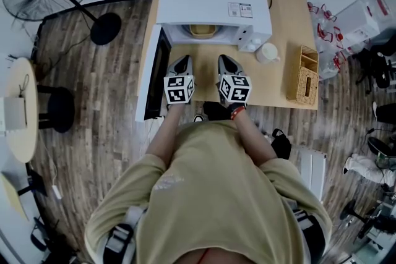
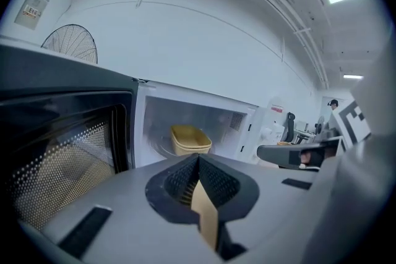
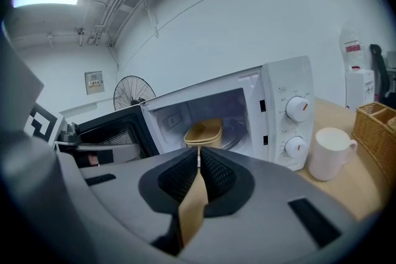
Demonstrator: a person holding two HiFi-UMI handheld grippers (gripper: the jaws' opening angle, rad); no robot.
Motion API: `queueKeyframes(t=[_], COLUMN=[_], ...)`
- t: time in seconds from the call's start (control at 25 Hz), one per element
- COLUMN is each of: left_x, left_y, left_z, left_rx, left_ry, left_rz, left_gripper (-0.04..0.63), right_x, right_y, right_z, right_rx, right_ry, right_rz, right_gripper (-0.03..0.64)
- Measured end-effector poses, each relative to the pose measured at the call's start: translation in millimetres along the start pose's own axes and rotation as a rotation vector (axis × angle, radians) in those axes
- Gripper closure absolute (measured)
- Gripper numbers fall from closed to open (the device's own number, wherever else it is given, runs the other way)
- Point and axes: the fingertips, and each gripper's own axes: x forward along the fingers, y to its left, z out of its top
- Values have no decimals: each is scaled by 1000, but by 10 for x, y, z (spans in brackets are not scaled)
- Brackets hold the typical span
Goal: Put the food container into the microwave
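Container placed, door open

Head view: food container [image 1: 201, 29] sits inside the microwave [image 1: 210, 0], its door [image 1: 156, 71] swung wide. Left gripper view: left gripper [image 2: 198, 161] jaws together, empty. Right gripper view: right gripper [image 3: 198, 157] likewise closed on nothing; placement looks done.

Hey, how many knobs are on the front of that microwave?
2. Both are on the front of the microwave, to the right of its open cavity: the upper knob and the lower knob straight below it. None appear to be hidden.
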Motion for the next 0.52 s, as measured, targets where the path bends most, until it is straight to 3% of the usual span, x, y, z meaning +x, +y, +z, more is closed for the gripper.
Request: queueKeyframes(t=[0.52], left_x=[-350], left_y=[-257], left_z=[-300], left_rx=[-79], left_ry=[0], left_rz=[-55], left_gripper=[575], right_x=[-498], right_y=[121], right_z=[-330], right_rx=[-3], right_ry=[24], right_rz=[-35], right_gripper=[583])
